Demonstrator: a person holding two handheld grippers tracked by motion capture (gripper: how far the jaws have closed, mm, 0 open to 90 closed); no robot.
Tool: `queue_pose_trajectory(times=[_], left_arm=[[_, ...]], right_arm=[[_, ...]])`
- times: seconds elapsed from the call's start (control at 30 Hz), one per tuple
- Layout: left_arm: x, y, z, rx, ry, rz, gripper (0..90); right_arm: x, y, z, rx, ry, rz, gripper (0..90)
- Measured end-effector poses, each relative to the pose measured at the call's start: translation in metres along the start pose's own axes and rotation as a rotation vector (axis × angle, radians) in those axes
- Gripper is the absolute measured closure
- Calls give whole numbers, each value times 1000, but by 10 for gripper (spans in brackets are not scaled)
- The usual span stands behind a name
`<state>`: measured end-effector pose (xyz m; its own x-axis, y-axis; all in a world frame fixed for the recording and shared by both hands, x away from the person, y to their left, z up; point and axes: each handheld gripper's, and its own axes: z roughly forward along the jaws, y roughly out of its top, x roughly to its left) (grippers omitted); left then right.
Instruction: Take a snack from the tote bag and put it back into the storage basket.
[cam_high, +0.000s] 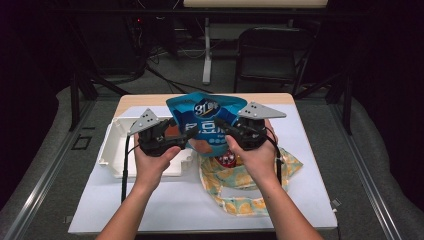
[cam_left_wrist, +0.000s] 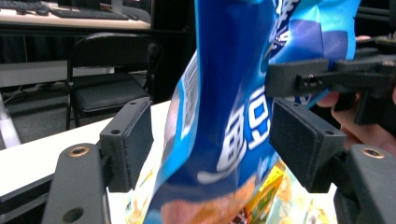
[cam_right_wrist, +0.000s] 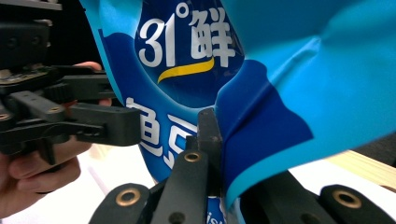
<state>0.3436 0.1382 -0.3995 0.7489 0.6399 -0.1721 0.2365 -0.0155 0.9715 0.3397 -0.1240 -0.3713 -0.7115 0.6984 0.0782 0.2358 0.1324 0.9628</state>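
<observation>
Two tongs: both at a blue snack bag (cam_high: 206, 120) held upright above the bench (cam_high: 300, 200).
Right tongs (cam_high: 220, 125): clenched on the bag's crinkled edge.
Left tongs (cam_high: 189, 134): released, pads either side of the bag, not pressing.
High view: white plastic tray (cam_high: 112, 145) at left; yellow patterned cloth bag (cam_high: 250, 192) holding snack packets.
Left tongs' view: glossy film, barcode side.
</observation>
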Motion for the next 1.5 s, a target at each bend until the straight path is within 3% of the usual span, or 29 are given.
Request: queue_pose_trajectory(times=[0.2,0.27,0.43,0.53,0.67,0.73,0.8,0.93,1.03,1.27,1.5], left_arm=[[-1,2,-2,-9,7,3,395],[0,3,-3,-20,-17,-21,465],[-1,4,-6,-12,17,-18,563],[-3,5,-6,3,18,-20,662],[1,4,-7,10,-17,-46,827],[1,3,-8,8,-15,-50,893],[3,4,-11,2,-16,-53,899],[9,5,-19,-13,2,-61,900],[13,7,-25,-22,7,-66,900],[26,6,-40,-27,39,-67,900],[41,5,-53,-34,66,-69,900]], right_arm=[[10,-1,5,1,16,-1,900],[13,-2,8,7,21,1,900],[18,-4,11,13,22,7,900],[20,-6,14,19,12,5,900],[23,-9,15,5,22,-2,891],[26,-10,17,7,14,-27,844],[28,-11,17,3,8,-38,785],[27,-13,14,-9,14,-37,545],[24,-17,10,0,19,-26,437],[12,-35,-1,10,6,3,340],[-2,-49,-17,17,-33,23,327]])
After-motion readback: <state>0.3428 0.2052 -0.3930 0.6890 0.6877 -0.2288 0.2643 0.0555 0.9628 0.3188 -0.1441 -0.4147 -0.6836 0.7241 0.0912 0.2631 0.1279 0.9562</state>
